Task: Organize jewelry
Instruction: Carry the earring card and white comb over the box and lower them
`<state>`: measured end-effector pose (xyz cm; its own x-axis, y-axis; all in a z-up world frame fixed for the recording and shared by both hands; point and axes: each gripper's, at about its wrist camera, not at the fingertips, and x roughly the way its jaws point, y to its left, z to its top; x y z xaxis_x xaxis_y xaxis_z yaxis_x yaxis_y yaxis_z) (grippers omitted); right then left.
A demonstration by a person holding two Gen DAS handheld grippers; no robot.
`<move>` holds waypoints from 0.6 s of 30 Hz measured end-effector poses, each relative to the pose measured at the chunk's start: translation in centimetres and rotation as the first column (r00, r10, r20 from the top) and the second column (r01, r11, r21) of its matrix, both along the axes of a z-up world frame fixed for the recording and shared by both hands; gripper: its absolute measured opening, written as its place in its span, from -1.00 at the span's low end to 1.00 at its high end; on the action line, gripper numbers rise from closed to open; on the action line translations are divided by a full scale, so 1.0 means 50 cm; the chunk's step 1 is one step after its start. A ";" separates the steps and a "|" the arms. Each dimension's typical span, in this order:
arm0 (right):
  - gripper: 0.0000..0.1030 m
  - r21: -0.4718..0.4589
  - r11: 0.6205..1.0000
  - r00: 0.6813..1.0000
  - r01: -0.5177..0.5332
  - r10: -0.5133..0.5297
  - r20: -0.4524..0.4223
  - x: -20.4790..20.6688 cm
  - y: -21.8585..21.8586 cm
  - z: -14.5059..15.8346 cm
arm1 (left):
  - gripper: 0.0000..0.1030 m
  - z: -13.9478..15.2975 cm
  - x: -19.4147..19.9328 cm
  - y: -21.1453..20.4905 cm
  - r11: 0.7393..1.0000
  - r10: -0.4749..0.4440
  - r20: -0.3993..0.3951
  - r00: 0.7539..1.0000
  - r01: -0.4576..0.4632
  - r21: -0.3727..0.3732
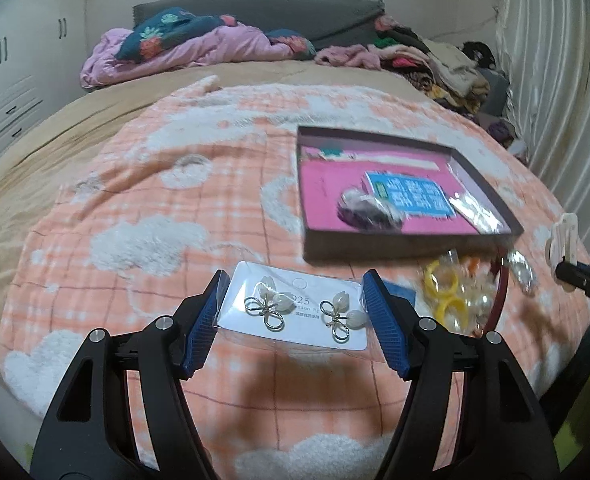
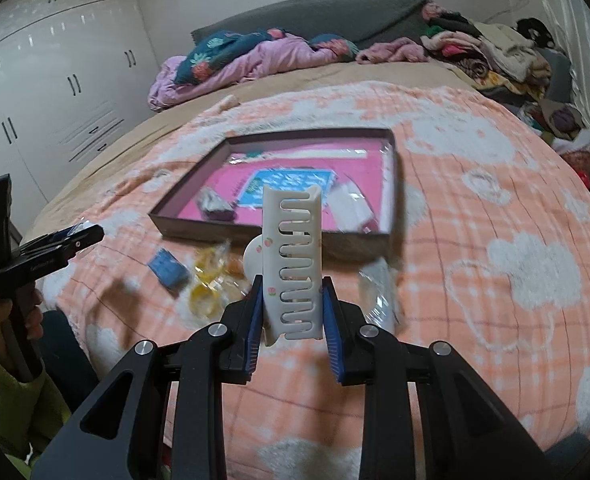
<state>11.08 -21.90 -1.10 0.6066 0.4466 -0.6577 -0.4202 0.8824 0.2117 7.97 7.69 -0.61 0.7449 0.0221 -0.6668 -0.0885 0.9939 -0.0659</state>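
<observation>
My left gripper (image 1: 297,300) is shut on a clear packet with a white card of two gold-and-pearl flower earrings (image 1: 295,312), held above the blanket. My right gripper (image 2: 293,300) is shut on a white hair claw clip (image 2: 293,256) that stands upright between the blue pads. A shallow box with a pink lining (image 1: 411,236) lies ahead on the bed; it also shows in the right wrist view (image 2: 389,184). It holds a blue card (image 1: 409,194) and a dark bagged item (image 1: 365,210). The left gripper (image 2: 75,240) shows at the left of the right wrist view.
Yellow rings and small bagged pieces (image 1: 449,292) lie in front of the box beside a small blue card (image 2: 169,268). A crumpled clear bag (image 2: 377,300) lies right of my right gripper. Piled bedding (image 1: 183,44) and clothes (image 1: 447,64) fill the far end of the bed.
</observation>
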 end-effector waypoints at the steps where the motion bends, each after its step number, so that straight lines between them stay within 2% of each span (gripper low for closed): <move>1: -0.49 0.003 1.000 1.000 -0.008 0.008 0.009 0.002 0.007 0.006 | 0.16 0.005 0.003 0.002 1.000 0.004 0.005 1.000 -0.004 -0.004; 8: -0.49 0.026 0.998 0.997 -0.059 0.058 0.051 0.021 0.045 0.041 | 0.16 0.042 0.025 0.005 1.000 0.019 0.044 0.999 -0.019 -0.007; 18: -0.49 0.063 0.994 0.990 -0.092 0.084 0.116 0.058 0.069 0.095 | 0.16 0.076 0.078 -0.024 1.000 -0.008 0.074 0.997 0.009 -0.022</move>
<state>13.98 -18.44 3.65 0.6313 0.5431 -0.5536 -0.5201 0.8260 0.2172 11.86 6.48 3.18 0.7925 0.0010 -0.6099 -0.0739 0.9928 -0.0944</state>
